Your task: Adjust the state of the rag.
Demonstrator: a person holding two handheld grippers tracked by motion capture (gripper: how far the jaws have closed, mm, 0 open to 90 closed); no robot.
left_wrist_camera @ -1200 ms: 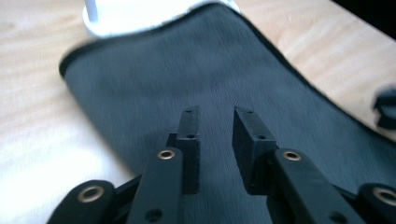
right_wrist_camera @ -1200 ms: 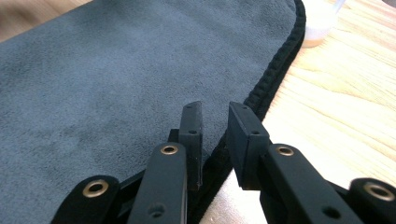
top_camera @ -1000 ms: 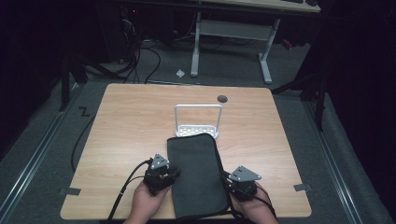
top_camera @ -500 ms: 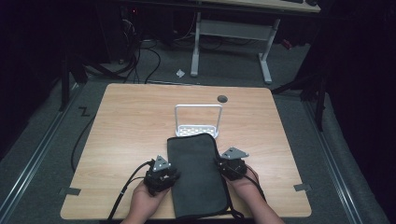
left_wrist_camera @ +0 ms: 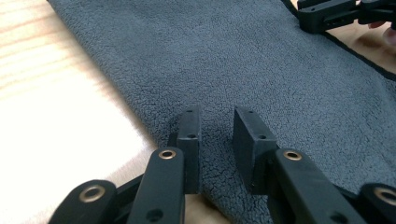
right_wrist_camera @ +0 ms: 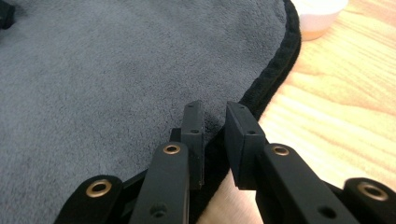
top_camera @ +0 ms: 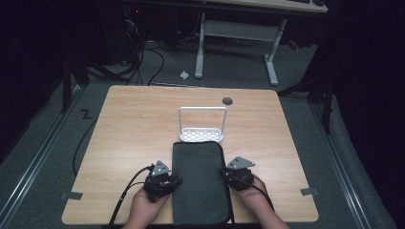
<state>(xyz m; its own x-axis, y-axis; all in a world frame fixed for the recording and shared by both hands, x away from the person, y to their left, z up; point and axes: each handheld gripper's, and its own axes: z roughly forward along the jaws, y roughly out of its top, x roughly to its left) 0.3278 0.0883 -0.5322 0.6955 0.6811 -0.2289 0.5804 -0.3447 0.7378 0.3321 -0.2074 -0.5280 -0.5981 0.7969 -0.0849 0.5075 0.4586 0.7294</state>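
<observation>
My left hand-held gripper [top_camera: 173, 180] and right hand-held gripper [top_camera: 223, 172], jaws slightly apart and straddling opposite long edges, flank the dark grey rectangular fleece cloth [top_camera: 200, 186] whose long axis runs 6-to-12 o'clock on the wooden desk [top_camera: 129, 129].

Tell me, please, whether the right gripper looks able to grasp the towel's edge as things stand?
Probably yes: the right gripper stands with open jaws over the dark grey towel's bound edge, nothing between.
</observation>
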